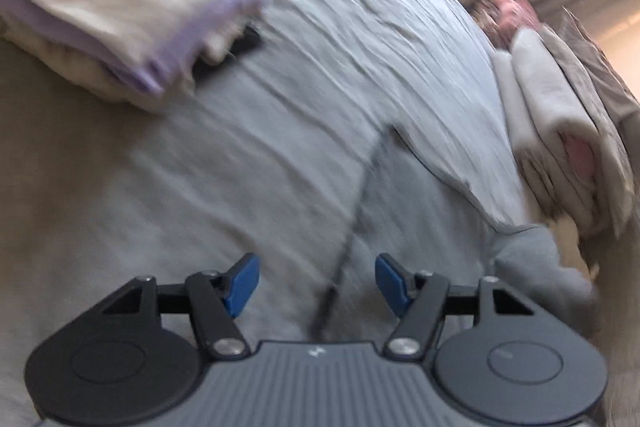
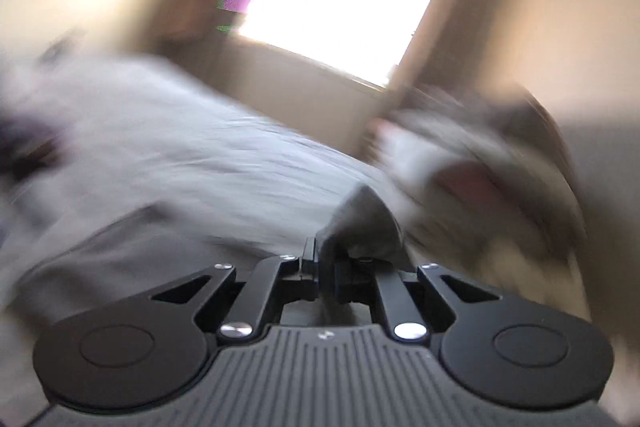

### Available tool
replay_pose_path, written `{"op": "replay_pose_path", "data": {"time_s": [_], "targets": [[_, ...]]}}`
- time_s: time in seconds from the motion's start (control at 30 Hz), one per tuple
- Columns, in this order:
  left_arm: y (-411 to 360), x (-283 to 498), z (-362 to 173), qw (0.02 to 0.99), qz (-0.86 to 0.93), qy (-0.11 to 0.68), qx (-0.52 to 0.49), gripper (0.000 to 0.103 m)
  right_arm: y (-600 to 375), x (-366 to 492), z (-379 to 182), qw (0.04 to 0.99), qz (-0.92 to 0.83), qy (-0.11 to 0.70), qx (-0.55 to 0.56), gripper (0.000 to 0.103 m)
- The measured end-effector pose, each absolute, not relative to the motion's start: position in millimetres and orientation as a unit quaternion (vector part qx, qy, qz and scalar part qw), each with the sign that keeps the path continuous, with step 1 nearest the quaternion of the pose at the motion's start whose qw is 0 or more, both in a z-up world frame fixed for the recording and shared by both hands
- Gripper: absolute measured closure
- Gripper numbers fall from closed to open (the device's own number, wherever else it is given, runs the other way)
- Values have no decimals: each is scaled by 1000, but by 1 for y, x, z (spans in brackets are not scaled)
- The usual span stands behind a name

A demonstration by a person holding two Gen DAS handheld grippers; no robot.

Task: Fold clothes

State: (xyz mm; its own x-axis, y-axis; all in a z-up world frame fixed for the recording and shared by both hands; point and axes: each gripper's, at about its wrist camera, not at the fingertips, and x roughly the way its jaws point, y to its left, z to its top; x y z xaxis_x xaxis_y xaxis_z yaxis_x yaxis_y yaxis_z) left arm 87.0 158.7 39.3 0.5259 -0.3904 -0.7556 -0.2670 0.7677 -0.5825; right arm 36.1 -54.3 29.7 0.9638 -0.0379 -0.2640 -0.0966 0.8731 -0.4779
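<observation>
- Left gripper (image 1: 317,283): jaws wide apart, blue pads (image 1: 241,285) bare, nothing held. It hangs over a grey garment (image 1: 248,195) spread on the bed.
- A dark cord or seam (image 1: 352,227) runs up the garment from between the pads; blur hides which it is.
- A garment cuff or corner (image 1: 536,259) lies bunched to the right of the gripper, near the bed's edge.
- Right gripper (image 2: 329,263): jaws pressed together on a fold of grey cloth (image 2: 360,223), which peaks up just past the fingers. Pads hidden by the cloth.
- The cloth looks like part of the same garment, but the blur keeps me from being sure.
- Around, left view: a folded stack (image 1: 100,11), cream over lilac, at upper left; a dark flat thing (image 1: 232,55) pokes out beneath it, unidentifiable.
- At right, a second pile (image 1: 560,123) of cream and tan folded pieces with pink showing, near the garment's edge.
- Pale grey bedding (image 1: 380,39), wrinkled, fills the space between stack and pile.
- Right view: bright window (image 2: 336,7) blown out, purple glitch at its left edge; tan wall around it.
- The pile (image 2: 472,167) shows as a smear right of the held cloth, close beside it; touching or not, cannot tell.
- Both views motion-blurred, the right heavily; its left edge is dark shapes, unreadable.
- Nothing stands between the left jaws and the garment.
</observation>
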Motion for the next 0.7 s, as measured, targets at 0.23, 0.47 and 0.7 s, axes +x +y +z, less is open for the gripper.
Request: {"op": "replay_pose_path", "data": {"time_s": [0.23, 0.47, 0.7], "targets": [[159, 86, 36, 787, -65, 495, -363, 37, 31, 28, -22, 914, 92, 153, -365, 96], [165, 86, 38, 786, -53, 485, -379, 37, 29, 28, -4, 930, 87, 132, -332, 96], [166, 90, 36, 791, -42, 485, -372, 37, 33, 24, 1, 938, 89, 145, -303, 96]]}}
